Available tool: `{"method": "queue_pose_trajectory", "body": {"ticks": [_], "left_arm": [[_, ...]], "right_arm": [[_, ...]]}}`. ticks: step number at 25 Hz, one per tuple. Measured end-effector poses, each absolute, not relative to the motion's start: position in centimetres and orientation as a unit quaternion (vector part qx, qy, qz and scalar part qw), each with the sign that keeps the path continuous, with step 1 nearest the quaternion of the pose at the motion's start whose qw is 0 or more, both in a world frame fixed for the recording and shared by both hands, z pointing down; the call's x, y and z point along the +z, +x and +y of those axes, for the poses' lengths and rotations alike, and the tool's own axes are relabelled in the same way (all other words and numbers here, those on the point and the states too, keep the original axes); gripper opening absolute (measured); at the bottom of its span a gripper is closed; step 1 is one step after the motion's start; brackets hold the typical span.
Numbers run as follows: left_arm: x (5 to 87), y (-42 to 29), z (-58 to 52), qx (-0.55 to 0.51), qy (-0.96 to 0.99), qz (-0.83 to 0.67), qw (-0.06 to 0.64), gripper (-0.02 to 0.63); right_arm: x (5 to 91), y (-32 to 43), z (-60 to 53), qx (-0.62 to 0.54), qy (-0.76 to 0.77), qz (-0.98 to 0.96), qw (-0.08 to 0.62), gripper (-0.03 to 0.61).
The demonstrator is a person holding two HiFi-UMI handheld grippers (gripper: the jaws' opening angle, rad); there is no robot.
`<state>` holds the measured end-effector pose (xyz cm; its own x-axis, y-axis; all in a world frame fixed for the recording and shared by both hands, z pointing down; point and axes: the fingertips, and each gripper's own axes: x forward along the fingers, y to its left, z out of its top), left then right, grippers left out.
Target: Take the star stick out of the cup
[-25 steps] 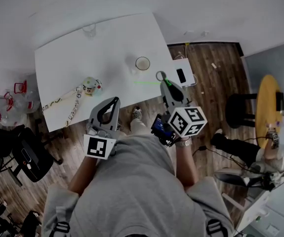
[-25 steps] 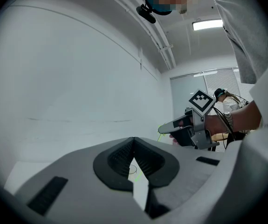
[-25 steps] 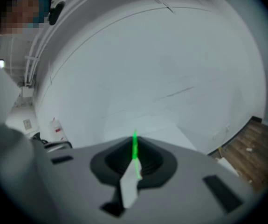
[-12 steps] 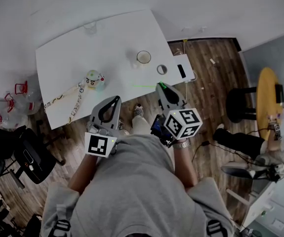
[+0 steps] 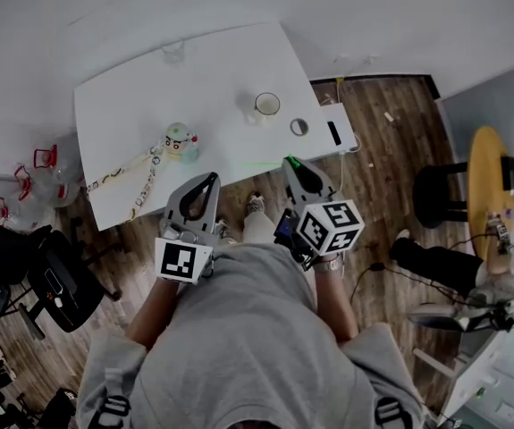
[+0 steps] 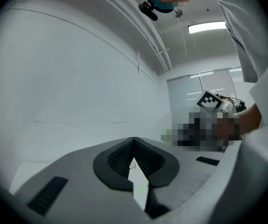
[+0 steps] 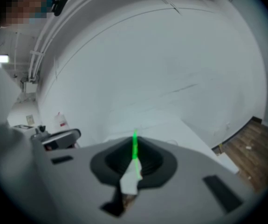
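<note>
The white cup (image 5: 266, 105) stands on the white table (image 5: 221, 79), toward its right side. My right gripper (image 5: 290, 161) hangs off the table's near edge, shut on a thin green stick (image 5: 261, 164) that points left from its tip. In the right gripper view that stick (image 7: 134, 146) rises between the closed jaws of the right gripper (image 7: 134, 158); I cannot make out its star end. My left gripper (image 5: 210, 179) is shut and holds nothing, also short of the table edge. The left gripper (image 6: 134, 141) shows its tips touching in its own view.
A small ring (image 5: 299, 127) lies near the cup. A round toy (image 5: 180, 139) with beaded strips (image 5: 140, 181) sits at the table's left. A glass (image 5: 173, 52) stands at the far edge. A white box with a dark phone (image 5: 332, 133) adjoins the table's right corner. A black chair (image 5: 33, 271) is at the left.
My right gripper has drawn back from the table toward my body with the green stick in it. The left gripper has barely moved.
</note>
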<state>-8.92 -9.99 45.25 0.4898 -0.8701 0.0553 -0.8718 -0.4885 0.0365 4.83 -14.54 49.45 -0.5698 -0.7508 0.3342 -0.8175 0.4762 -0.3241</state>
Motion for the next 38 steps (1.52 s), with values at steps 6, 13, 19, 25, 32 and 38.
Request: {"method": "queue_pose_trajectory", "body": {"ticks": [6, 13, 19, 25, 32, 38], "left_arm": [[44.8, -9.6, -9.9, 0.012, 0.858, -0.513, 0.029, 0.035], [43.9, -10.9, -10.1, 0.012, 0.85, -0.526, 0.02, 0.035], [43.4, -11.5, -10.2, 0.015, 0.846, -0.533, 0.011, 0.034], [42.6, -11.4, -10.3, 0.014, 0.846, -0.533, 0.001, 0.035], [40.6, -11.8, -10.5, -0.002, 0.845, -0.534, 0.0, 0.035], [38.7, -12.5, -10.5, -0.006, 0.841, -0.541, -0.02, 0.035]], "right_arm": [[50.0, 4.3, -14.1, 0.233, 0.45, -0.859, 0.075, 0.046], [48.6, 2.6, -14.7, 0.213, 0.432, -0.873, 0.074, 0.046], [47.2, 1.3, -14.7, 0.189, 0.415, -0.887, 0.075, 0.046], [46.2, 1.0, -14.5, 0.175, 0.405, -0.895, 0.073, 0.046], [44.0, 0.5, -14.7, 0.156, 0.4, -0.901, 0.058, 0.046], [41.8, 0.2, -14.6, 0.133, 0.396, -0.907, 0.053, 0.046]]}}
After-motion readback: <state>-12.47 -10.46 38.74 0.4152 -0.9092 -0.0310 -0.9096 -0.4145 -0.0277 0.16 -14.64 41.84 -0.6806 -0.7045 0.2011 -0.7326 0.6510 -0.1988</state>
